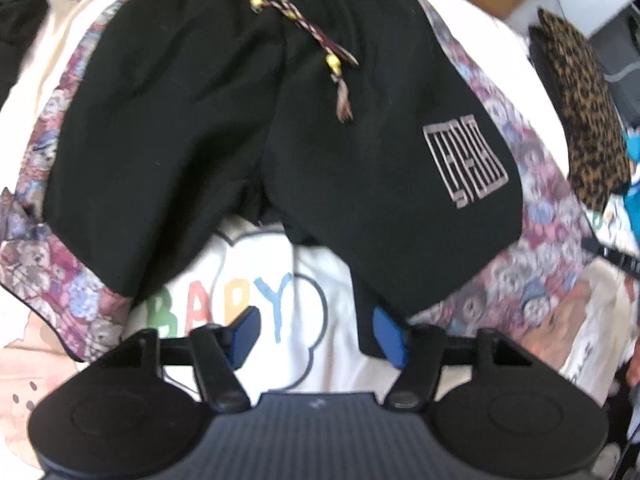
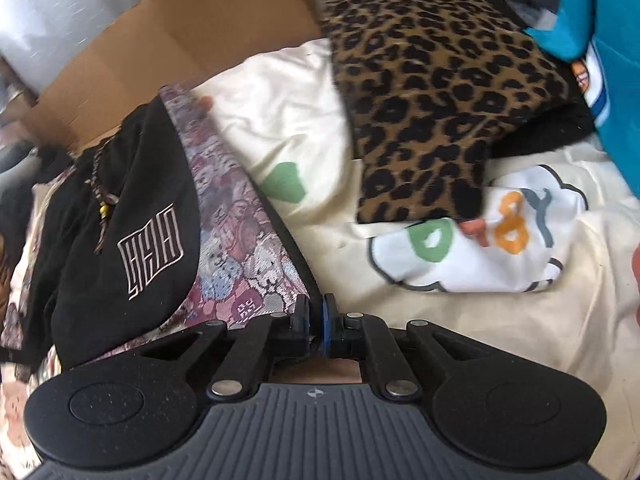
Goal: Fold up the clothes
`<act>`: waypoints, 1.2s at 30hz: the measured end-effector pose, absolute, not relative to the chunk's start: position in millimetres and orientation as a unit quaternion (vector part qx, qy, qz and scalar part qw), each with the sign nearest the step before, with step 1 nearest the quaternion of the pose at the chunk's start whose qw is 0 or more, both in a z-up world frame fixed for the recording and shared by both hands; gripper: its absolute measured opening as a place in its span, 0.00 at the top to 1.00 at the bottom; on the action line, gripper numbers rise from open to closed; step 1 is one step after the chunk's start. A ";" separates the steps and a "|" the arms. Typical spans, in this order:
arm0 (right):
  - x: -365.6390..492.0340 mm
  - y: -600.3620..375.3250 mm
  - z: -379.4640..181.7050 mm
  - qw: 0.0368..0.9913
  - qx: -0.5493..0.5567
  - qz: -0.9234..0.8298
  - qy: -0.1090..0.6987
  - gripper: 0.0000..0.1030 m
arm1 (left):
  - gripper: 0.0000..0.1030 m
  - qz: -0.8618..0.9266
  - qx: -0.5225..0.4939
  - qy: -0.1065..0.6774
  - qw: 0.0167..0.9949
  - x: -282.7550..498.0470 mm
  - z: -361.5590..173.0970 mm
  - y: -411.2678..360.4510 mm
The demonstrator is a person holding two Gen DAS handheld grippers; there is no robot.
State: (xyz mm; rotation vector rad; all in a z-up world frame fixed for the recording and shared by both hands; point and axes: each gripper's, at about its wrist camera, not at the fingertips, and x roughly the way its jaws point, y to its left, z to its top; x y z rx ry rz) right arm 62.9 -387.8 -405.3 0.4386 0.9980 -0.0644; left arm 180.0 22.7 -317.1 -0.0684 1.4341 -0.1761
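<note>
The left gripper is standing wide apart, its two blue pads spread to either side of the printed "BABY" cloud on the cream bedding. The right-hand pad is lying just at the hem of the black shorts, under or against the lower edge of the leg that carries the pale square emblem; whether it is touching the cloth cannot be told. Nothing is sitting between the pads.

The black shorts are lying flat, front up, waistband away from the camera, with a braided drawstring with yellow beads trailing down the centre. Beneath them a garment with a teddy-bear print in mauve and blue is showing out on both sides.

The right gripper is standing drawn together, the pads nearly meeting, at the dark-trimmed edge of the teddy-bear garment. The edge is running down to the pads, but whether cloth is pinched between them cannot be told. In this view the shorts are lying to the left, on top of that garment.

A leopard-print piece is lying on the bedding further off, with a teal item just beside it at the right edge. Brown cardboard is standing behind the bedding.
</note>
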 end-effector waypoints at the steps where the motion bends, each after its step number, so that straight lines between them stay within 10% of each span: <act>1: 63.4 -389.1 -406.2 0.854 0.211 -0.032 0.475 0.97 | 0.43 -0.087 -0.026 0.660 0.746 179.3 -320.3 19.9; 9: 60.1 -391.8 -411.6 0.851 0.225 -0.032 0.473 0.96 | 0.46 -0.142 0.000 0.646 0.750 173.4 -337.0 -9.6; 13: 60.6 -390.8 -411.9 0.851 0.223 -0.029 0.474 0.96 | 0.96 -0.147 -0.002 0.651 0.745 170.4 -344.0 -11.7; 30: 56.8 -400.2 -386.2 0.866 0.244 -0.034 0.435 0.96 | 0.95 -0.122 -0.102 0.685 0.711 126.5 -294.6 18.2; 36: 58.1 -401.1 -388.7 0.864 0.244 -0.038 0.440 0.96 | 0.66 -0.093 -0.094 0.683 0.718 133.9 -303.3 32.2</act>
